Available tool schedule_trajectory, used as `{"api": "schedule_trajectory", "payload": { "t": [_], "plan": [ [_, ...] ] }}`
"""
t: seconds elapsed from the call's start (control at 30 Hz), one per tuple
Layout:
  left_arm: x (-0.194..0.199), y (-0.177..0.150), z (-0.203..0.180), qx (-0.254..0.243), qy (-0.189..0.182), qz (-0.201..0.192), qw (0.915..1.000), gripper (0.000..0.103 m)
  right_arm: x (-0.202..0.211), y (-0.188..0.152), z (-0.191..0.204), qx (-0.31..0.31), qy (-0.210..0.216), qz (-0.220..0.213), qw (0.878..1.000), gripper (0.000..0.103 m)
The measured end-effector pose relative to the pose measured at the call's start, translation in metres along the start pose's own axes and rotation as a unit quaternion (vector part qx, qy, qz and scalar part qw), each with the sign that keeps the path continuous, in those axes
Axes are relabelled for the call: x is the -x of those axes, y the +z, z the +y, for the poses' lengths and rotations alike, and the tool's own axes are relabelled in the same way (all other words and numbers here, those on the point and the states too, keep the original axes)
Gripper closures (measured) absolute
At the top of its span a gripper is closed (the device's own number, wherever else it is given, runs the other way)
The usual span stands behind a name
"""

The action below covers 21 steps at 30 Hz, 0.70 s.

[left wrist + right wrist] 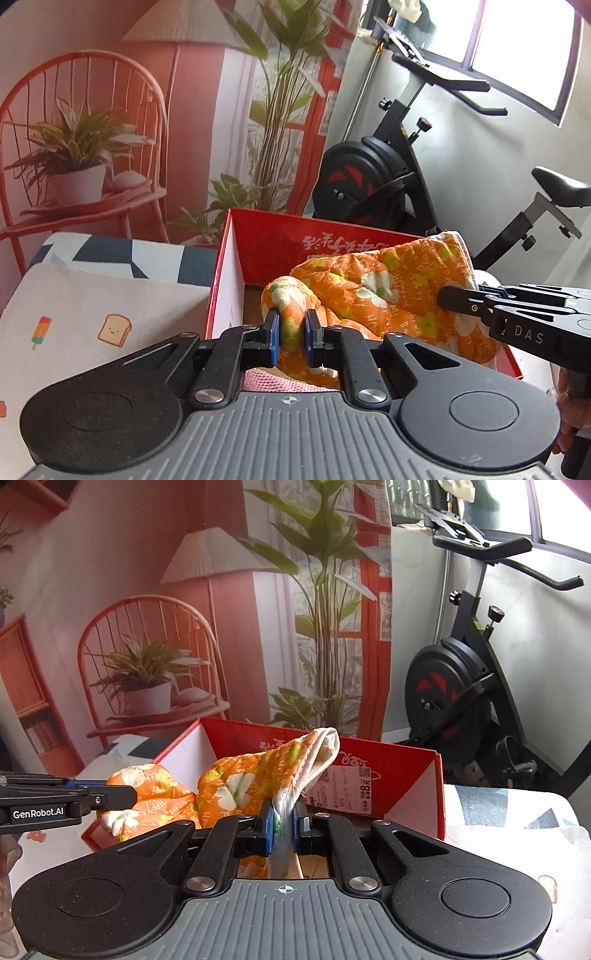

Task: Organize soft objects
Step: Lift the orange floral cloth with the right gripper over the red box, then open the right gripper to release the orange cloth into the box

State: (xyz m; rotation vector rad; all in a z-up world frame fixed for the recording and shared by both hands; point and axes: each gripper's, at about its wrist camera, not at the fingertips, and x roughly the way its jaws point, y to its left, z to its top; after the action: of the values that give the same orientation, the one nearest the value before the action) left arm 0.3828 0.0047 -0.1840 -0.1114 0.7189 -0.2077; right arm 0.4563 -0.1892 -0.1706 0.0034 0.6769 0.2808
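An orange oven mitt with white and green flowers hangs over an open red box. My left gripper is shut on the mitt's thumb end. My right gripper is shut on the mitt's white-lined cuff edge. The right gripper shows in the left wrist view at the mitt's right end. The left gripper shows in the right wrist view at the mitt's left end. The mitt is held between both above the red box. Something pink lies under the mitt.
The box stands on a table with a printed cloth of toast and ice-lolly pictures. A black exercise bike stands behind the box, by a window. A printed backdrop of a chair and plants hangs behind the table.
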Motion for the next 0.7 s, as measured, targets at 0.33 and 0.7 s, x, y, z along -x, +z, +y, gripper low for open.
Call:
{"api": "schedule_trajectory", "payload": {
  "t": [0.33,0.7],
  "plan": [
    [-0.033,0.002,0.006,-0.025,0.010,0.036,0.9990,0.076,-0.045,-0.004,-0.003,0.001,-0.025,0.034,0.999,0.094],
    [-0.015,0.001,-0.003,-0.048,-0.013,0.023,0.9985,0.060,-0.044,-0.021,0.007,0.032,-0.078,0.040,0.996,0.059]
  ]
}}
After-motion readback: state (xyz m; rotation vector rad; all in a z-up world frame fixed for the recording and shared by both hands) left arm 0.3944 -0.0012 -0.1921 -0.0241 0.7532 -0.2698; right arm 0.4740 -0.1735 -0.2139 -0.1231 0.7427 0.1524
